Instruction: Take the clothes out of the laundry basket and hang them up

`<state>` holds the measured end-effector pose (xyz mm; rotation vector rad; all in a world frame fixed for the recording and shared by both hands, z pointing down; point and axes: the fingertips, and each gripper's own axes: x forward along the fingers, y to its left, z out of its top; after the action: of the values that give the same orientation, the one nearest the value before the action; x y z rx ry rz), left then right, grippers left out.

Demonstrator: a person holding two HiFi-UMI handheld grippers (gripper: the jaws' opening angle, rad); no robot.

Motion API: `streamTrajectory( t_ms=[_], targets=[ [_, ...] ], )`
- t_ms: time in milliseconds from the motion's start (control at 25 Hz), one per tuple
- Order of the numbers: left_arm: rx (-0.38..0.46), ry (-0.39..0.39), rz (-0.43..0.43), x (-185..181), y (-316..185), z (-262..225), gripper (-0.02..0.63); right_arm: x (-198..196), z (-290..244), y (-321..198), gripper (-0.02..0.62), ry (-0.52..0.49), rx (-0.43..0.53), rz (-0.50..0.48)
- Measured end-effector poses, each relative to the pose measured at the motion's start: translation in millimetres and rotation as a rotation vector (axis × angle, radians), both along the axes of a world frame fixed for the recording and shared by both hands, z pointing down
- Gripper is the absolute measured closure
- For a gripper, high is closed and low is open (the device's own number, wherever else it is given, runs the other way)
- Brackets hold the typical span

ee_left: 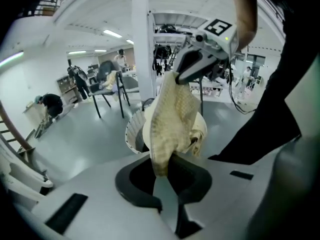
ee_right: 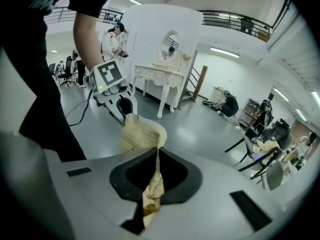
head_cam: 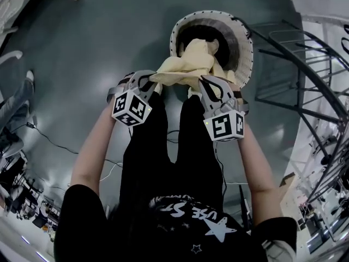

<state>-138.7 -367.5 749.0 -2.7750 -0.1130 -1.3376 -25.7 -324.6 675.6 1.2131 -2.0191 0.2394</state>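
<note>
Yellow garment (head_cam: 191,64): soft, light, limp, lower end in laundry basket (head_cam: 244,48). Left gripper (head_cam: 154,84) and right gripper (head_cam: 204,82) both clamped on its upper edge; best held near corners.

Head view: white block lettering is printed on the person's black shirt (head_cam: 163,222), toward its lower hem; "USE ST" can be read. A curved line of smaller white print just above it is too distorted to be made out. A solid white star (head_cam: 218,229) is set beside the lettering. Square black-and-white coded markers are carried on the cubes of the left gripper (head_cam: 152,82) and the right gripper (head_cam: 206,83); only block patterns are seen on them.
</note>
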Motion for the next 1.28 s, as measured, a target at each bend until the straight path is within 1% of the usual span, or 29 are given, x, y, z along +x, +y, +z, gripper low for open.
streamTrajectory(
  t_ms=[120, 280, 400, 480, 600, 680, 760, 840, 920, 1120, 1200, 1280],
  targets=[
    [0.033, 0.105, -0.044, 18.7, -20.1, -68.6, 0.563, 12.4, -39.7, -6.5, 0.578, -0.023, 0.042, 0.072],
    [0.092, 0.235, -0.040, 51.6, -35.5, -165.0, 0.565, 30.3, -109.0, -12.8, 0.578, -0.076, 0.115, 0.160],
    [0.157, 0.287, 0.002, 77.9, -39.0, -221.4, 0.565, 50.6, -160.5, -12.0, 0.578, -0.084, 0.178, 0.227],
    [0.197, 0.305, 0.031, 93.7, -37.4, -247.7, 0.565, 67.7, -192.2, -8.8, 0.578, -0.056, 0.229, 0.254],
    [0.242, 0.320, 0.054, 114.6, -35.2, -278.5, 0.565, 97.3, -236.6, 1.3, 0.578, -0.018, 0.301, 0.321],
    [0.272, 0.326, 0.069, 127.6, -32.1, -295.6, 0.565, 115.4, -263.1, 13.0, 0.578, -0.011, 0.337, 0.381],
    [0.305, 0.331, 0.082, 139.9, -26.4, -310.6, 0.565, 127.4, -288.2, 24.5, 0.578, -0.001, 0.374, 0.415],
    [0.340, 0.340, 0.088, 150.2, -19.7, -324.4, 0.565, 133.7, -312.7, 35.2, 0.578, 0.005, 0.413, 0.439],
    [0.374, 0.357, 0.082, 159.1, -14.0, -338.7, 0.563, 137.3, -339.5, 43.1, 0.578, 0.030, 0.471, 0.441],
    [0.425, 0.422, 0.061, 180.1, 1.0, -370.0, 0.554, 144.4, -393.5, 63.0, 0.578, 0.044, 0.567, 0.496],
    [0.436, 0.445, 0.066, 186.7, 8.3, -376.0, 0.546, 144.9, -410.9, 68.1, 0.580, 0.052, 0.596, 0.501],
    [0.424, 0.465, 0.073, 190.7, 15.9, -378.5, 0.525, 144.0, -425.3, 71.6, 0.580, 0.055, 0.618, 0.500]
  ],
)
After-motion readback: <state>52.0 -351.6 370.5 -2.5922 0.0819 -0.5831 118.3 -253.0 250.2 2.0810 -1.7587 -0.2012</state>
